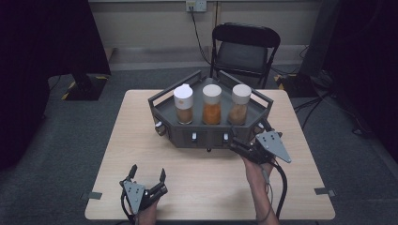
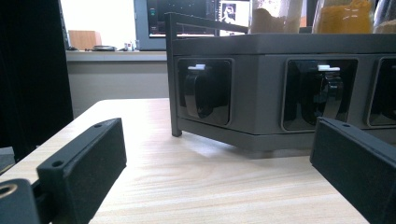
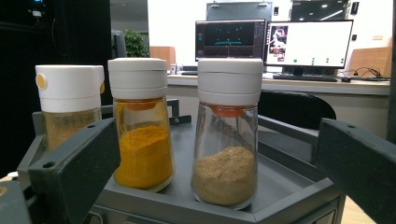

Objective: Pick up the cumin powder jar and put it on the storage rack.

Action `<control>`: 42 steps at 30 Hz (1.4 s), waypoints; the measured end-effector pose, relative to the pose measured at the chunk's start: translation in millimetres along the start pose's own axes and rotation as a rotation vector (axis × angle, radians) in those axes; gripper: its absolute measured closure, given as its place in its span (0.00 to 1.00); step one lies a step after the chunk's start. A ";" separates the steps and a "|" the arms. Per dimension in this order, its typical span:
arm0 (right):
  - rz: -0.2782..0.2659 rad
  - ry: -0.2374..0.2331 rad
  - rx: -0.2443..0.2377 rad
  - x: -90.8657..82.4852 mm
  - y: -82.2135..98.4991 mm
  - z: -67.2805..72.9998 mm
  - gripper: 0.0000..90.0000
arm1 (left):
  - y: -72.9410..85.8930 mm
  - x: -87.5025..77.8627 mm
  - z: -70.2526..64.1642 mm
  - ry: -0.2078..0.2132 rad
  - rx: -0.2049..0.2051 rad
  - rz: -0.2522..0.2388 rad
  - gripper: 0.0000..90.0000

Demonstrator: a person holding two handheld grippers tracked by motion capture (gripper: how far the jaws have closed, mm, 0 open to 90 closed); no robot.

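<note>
A grey six-sided tray (image 1: 206, 135) stands at the far middle of the wooden table (image 1: 202, 183). It holds three white-capped spice jars in a row: a brown one (image 1: 183, 105), an orange one (image 1: 211, 105) and a tan one (image 1: 240, 105). My right gripper (image 1: 246, 138) is open at the tray's front right corner. In the right gripper view its jaws (image 3: 215, 135) frame the orange jar (image 3: 140, 140) and the tan jar (image 3: 227, 154), touching neither. My left gripper (image 1: 148, 172) is open and empty near the front edge. Its jaws (image 2: 217, 140) face the tray's front wall (image 2: 261, 88) and its recessed black knobs (image 2: 201, 93).
A black folding chair (image 1: 244, 49) stands behind the table. Cables and dark stand bases lie on the floor at both back corners. Bare tabletop lies between the two grippers. Monitors (image 3: 308, 42) sit on a desk far behind the tray.
</note>
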State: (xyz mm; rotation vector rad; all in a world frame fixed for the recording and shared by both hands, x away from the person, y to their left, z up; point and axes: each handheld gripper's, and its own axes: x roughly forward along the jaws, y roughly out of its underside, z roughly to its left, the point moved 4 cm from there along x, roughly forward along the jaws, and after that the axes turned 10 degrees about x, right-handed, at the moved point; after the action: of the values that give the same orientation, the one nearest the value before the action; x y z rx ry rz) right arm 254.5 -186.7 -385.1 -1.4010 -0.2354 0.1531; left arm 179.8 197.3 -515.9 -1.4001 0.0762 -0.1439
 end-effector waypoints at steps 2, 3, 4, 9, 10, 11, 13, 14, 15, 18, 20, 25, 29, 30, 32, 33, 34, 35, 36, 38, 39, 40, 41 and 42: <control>-0.005 -0.001 0.001 -2.4 1.6 0.3 0.00 | 0.0 0.0 0.0 0.000 0.000 0.000 0.03; -0.013 0.001 -0.006 -3.6 3.4 0.6 0.00 | 0.0 0.0 0.0 0.000 0.000 0.000 0.03; -0.016 0.007 -0.014 -4.8 4.9 1.0 0.00 | 0.0 0.0 0.0 0.000 0.000 0.000 0.03; -0.009 0.010 -0.005 -10.5 10.6 -1.0 0.00 | 0.0 0.0 0.0 0.000 0.000 0.000 0.03; -0.010 0.011 -0.002 -11.8 12.0 -1.6 0.00 | 0.0 0.0 0.0 0.000 0.000 0.000 0.03; -0.012 0.014 0.000 -13.2 13.3 -1.9 0.00 | 0.0 0.0 0.0 0.000 0.000 0.000 0.03; -0.015 0.018 0.004 -16.0 15.2 -2.8 0.00 | 0.0 0.0 0.0 0.000 0.000 0.000 0.03; -0.019 0.020 0.004 -17.3 16.3 -3.3 0.00 | 0.0 0.0 0.0 0.000 0.000 0.000 0.03; -0.021 0.021 0.004 -18.5 17.2 -3.6 0.00 | 0.0 0.0 0.0 0.000 0.000 0.000 0.03; -0.029 0.021 0.007 -21.7 19.3 -4.9 0.00 | 0.0 0.0 0.0 0.000 0.000 0.000 0.03; -0.032 0.025 0.006 -23.6 21.0 -5.3 0.00 | 0.0 0.0 0.0 0.000 0.000 0.000 0.03; -0.029 0.032 0.010 -28.8 25.4 -6.9 0.00 | 0.0 0.0 0.0 0.000 0.000 0.000 0.03; -0.032 0.034 0.008 -33.9 29.3 -6.6 0.00 | 0.0 0.0 0.0 0.000 0.000 0.000 0.03; -0.028 0.034 0.007 -35.5 29.9 -6.6 0.00 | 0.0 0.0 0.0 0.000 0.000 0.000 0.03; -0.034 0.033 0.009 -37.3 31.0 -6.8 0.00 | 0.0 0.0 0.0 0.000 0.000 0.000 0.03; -0.041 0.032 0.014 -39.1 32.2 -6.9 0.00 | 0.0 0.0 0.0 0.000 0.000 0.000 0.03; -0.044 0.031 0.015 -40.7 32.9 -7.1 0.00 | 0.0 0.0 0.1 0.000 0.000 0.000 0.03; -0.046 0.033 0.017 -42.4 33.6 -7.0 0.00 | 0.0 0.0 0.0 0.000 0.000 0.000 0.03; -0.048 0.032 0.021 -43.9 34.4 -7.1 0.00 | 0.0 0.0 0.1 0.000 0.000 0.000 0.03; -0.052 0.032 0.020 -46.3 36.0 -7.2 0.00 | 0.0 0.0 0.2 0.001 0.000 0.000 0.03; -0.053 0.033 0.020 -47.7 37.0 -6.9 0.00 | 0.0 0.0 0.2 0.002 0.000 0.000 0.03; -0.060 0.034 0.024 -49.9 39.3 -6.7 0.00 | 0.0 0.0 0.2 0.002 0.000 0.000 0.03; -0.070 0.043 0.019 -52.8 42.9 -5.5 0.00 | 0.0 0.0 0.2 0.002 0.000 0.000 0.03; -0.072 0.045 0.020 -54.2 44.5 -5.5 0.00 | 0.0 0.0 0.2 0.002 0.000 0.000 0.03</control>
State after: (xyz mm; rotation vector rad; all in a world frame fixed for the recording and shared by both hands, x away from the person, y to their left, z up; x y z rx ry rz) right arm 204.9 -197.9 -433.8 -1.3724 -0.2461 0.0640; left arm 179.9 197.5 -515.9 -1.3997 0.0774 -0.1450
